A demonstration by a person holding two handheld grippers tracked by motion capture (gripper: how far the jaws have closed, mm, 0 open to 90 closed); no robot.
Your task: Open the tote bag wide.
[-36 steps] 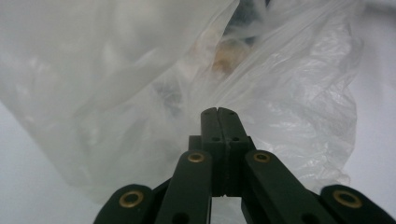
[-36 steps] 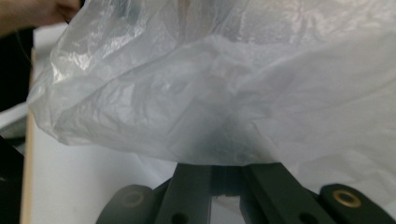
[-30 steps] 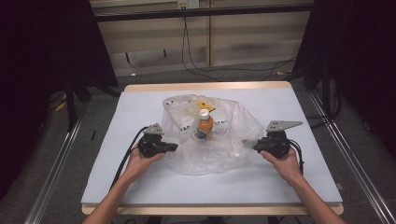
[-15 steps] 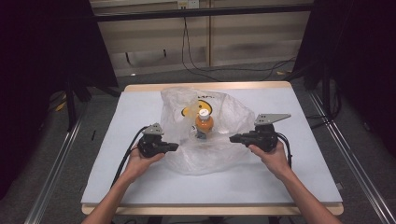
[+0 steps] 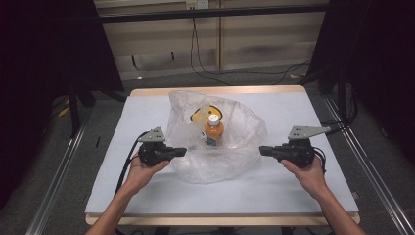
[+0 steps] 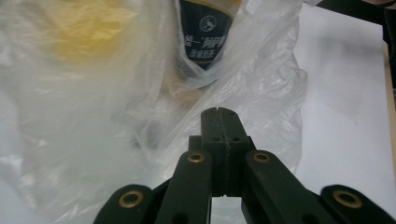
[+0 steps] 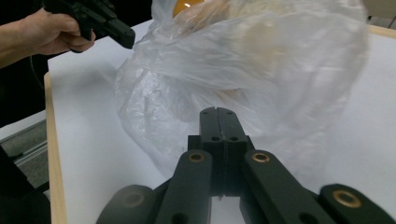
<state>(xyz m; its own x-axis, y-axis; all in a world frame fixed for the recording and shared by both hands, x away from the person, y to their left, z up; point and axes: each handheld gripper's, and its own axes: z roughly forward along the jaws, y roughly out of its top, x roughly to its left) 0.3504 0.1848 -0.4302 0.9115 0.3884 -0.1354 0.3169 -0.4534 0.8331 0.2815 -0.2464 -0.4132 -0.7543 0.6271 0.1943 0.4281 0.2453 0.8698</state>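
Plastic bag [image 5: 215, 137] holding orange bottle [image 5: 214, 131], between clenched left tongs [image 5: 182, 152] and right tongs [image 5: 263, 151], both empty

Crinkled glossy clear plastic bag [image 5: 215, 142] (translucent), matt white table [image 5: 147, 196]

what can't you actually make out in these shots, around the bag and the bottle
- Yellow item inside the plastic bag: high view too small, left gripper view blurred by the film; what it is stays unclear.
- Bottle: its cap is cut off by the top edge in the left gripper view; the label print is too small to read.
- Whether the left gripper or right gripper pinches any film: jaws shut, tips against the bag, contact unclear.
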